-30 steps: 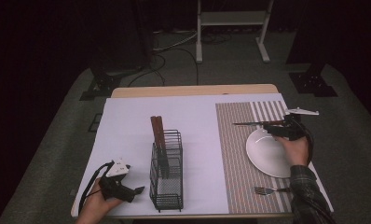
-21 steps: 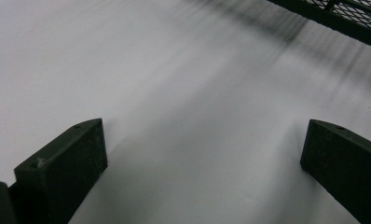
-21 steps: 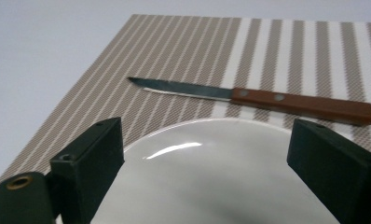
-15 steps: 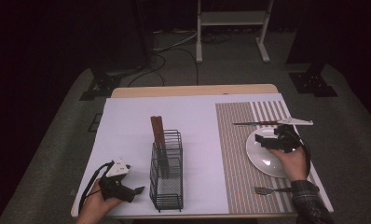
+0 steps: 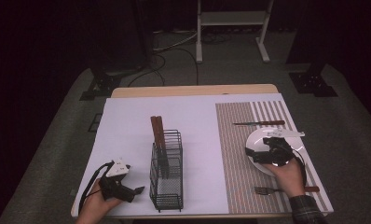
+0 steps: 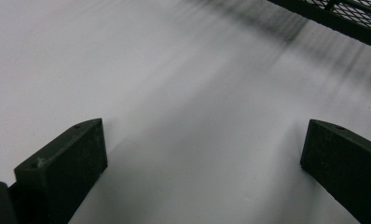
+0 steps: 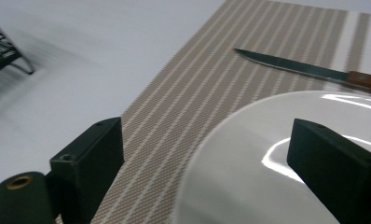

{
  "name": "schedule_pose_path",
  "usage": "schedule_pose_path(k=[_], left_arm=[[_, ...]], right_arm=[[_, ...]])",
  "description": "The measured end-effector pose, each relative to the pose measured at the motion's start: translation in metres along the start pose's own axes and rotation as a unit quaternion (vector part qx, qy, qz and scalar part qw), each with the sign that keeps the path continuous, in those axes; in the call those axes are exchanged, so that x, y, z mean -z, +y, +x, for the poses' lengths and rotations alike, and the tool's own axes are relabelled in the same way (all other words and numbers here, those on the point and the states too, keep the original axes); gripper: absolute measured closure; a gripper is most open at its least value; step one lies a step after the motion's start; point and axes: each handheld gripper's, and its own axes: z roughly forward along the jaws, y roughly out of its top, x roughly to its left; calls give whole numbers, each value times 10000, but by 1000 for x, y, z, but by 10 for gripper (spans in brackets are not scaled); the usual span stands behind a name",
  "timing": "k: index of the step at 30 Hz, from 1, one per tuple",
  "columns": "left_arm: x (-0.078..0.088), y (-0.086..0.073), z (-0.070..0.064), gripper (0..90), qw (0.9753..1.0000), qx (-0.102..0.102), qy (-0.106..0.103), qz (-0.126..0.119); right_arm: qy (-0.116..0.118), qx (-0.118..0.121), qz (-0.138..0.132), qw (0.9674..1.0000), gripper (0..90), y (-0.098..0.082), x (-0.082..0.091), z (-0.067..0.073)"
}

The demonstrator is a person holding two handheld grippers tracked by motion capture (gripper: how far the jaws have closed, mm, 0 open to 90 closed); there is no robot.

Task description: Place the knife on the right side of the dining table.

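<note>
the right gripper (image 5: 252, 153) hangs over the white plate (image 7: 277, 163) on the striped mat (image 5: 235, 140) with its jaws wide apart, likely to grab its rim, while the left gripper (image 5: 136, 190), also wide apart, waits by the wire rack (image 5: 167, 179).

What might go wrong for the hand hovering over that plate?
The right gripper hangs open over the plate's left rim; a shallow grip on that smooth rim may slip. The knife lies just beyond the plate and the fork just in front, so sliding the plate could knock either.
</note>
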Motion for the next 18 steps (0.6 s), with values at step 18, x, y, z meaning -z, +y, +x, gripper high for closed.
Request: schedule_pose_path(k=[18], left_arm=[[0, 0, 0, 0, 10000, 6, -2, -5]], right_arm=[[816, 641, 116, 9945, 93, -1, -11, 63]])
